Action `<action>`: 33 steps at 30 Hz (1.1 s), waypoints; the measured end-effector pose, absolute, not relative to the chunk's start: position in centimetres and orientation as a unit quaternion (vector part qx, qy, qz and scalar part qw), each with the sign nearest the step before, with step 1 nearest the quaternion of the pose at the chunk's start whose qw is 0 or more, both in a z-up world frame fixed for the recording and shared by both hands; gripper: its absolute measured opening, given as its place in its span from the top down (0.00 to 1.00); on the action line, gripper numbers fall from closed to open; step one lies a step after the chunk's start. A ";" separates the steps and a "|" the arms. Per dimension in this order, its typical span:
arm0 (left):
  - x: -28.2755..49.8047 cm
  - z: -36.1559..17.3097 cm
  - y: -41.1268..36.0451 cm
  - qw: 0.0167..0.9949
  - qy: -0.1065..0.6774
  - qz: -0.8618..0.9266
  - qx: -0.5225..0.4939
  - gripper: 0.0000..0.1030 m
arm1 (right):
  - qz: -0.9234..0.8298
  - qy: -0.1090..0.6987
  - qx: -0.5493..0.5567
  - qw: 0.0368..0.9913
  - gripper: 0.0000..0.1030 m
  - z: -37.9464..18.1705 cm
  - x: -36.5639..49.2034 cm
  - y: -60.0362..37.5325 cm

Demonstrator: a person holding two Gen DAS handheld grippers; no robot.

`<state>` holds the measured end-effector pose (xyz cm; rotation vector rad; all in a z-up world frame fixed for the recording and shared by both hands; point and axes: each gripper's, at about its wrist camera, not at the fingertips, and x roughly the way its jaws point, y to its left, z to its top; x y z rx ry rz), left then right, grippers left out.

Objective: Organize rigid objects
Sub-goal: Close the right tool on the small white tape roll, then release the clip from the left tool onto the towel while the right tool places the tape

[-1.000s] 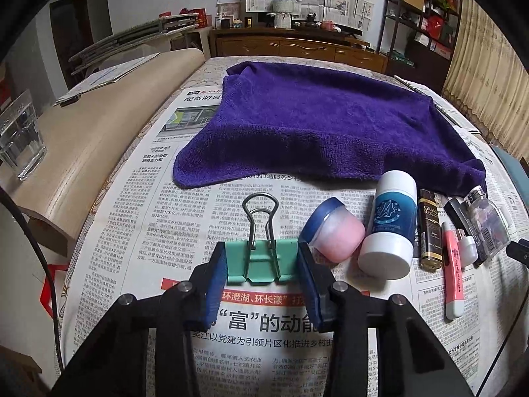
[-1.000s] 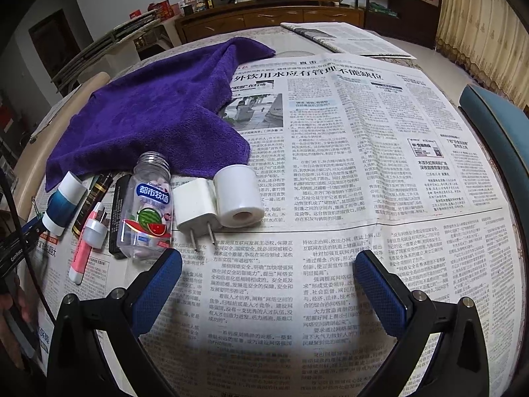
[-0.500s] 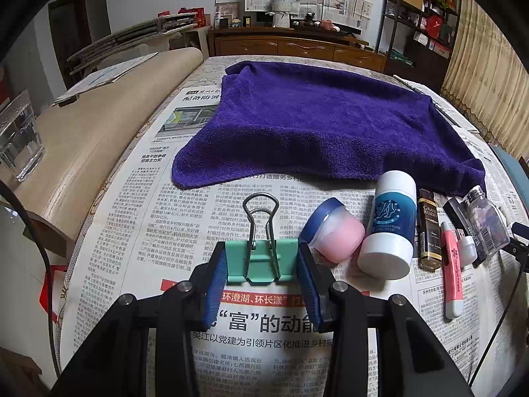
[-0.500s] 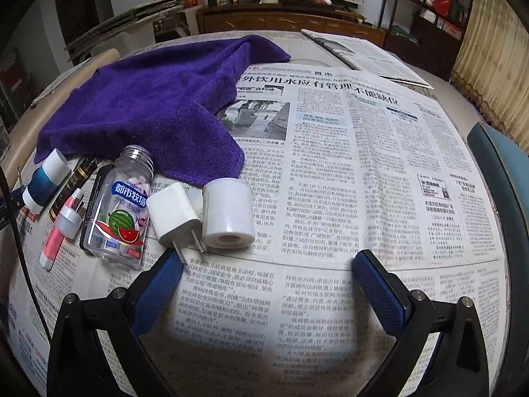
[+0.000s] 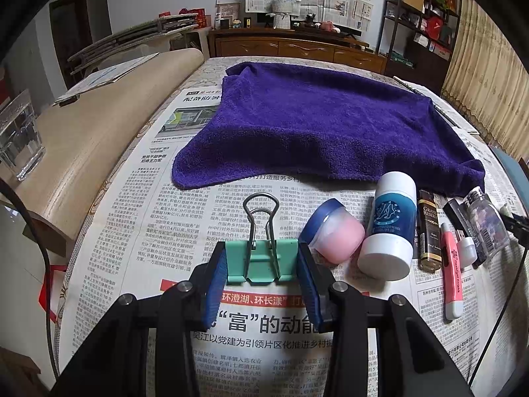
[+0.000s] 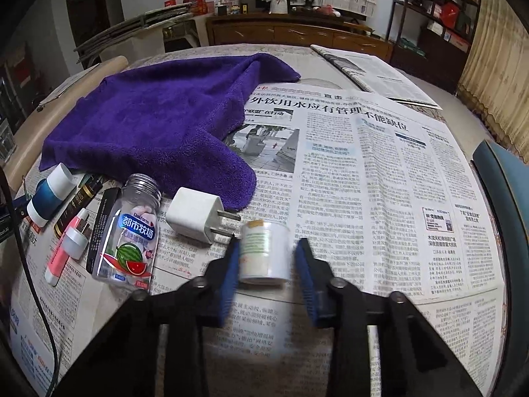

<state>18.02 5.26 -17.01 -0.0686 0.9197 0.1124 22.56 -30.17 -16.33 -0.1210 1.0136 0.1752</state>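
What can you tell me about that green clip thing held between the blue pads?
The binder clip is mint green, apparently painted metal, with two silver wire handles standing up and away from the camera, their loops close together. It is closed, clamping nothing. It sits low over the newspaper; whether it touches the paper cannot be told. The left gripper is shut on its two ends, one blue pad against each side. A pink jar lies close on its right, apart from the clip.

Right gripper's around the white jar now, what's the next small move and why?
Probably lift the white jar straight up a little. The right gripper has just been closing, its pads flank the jar, and the plug lies close beside it, so a straight lift avoids knocking the plug.
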 end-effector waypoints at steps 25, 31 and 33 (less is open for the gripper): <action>19.0 -12.0 6.2 0.906 0.421 0.034 -0.038 0.62 | 0.133 0.456 -0.015 0.880 0.73 -10.2 24.1 -27.3; 22.3 -9.1 6.4 0.915 0.403 0.027 -0.023 0.62 | 0.154 0.441 -0.014 0.884 0.73 -8.5 27.7 -24.4; 23.5 -8.4 6.3 0.917 0.399 0.021 -0.022 0.62 | 0.160 0.440 -0.012 0.884 0.73 -8.2 29.2 -23.4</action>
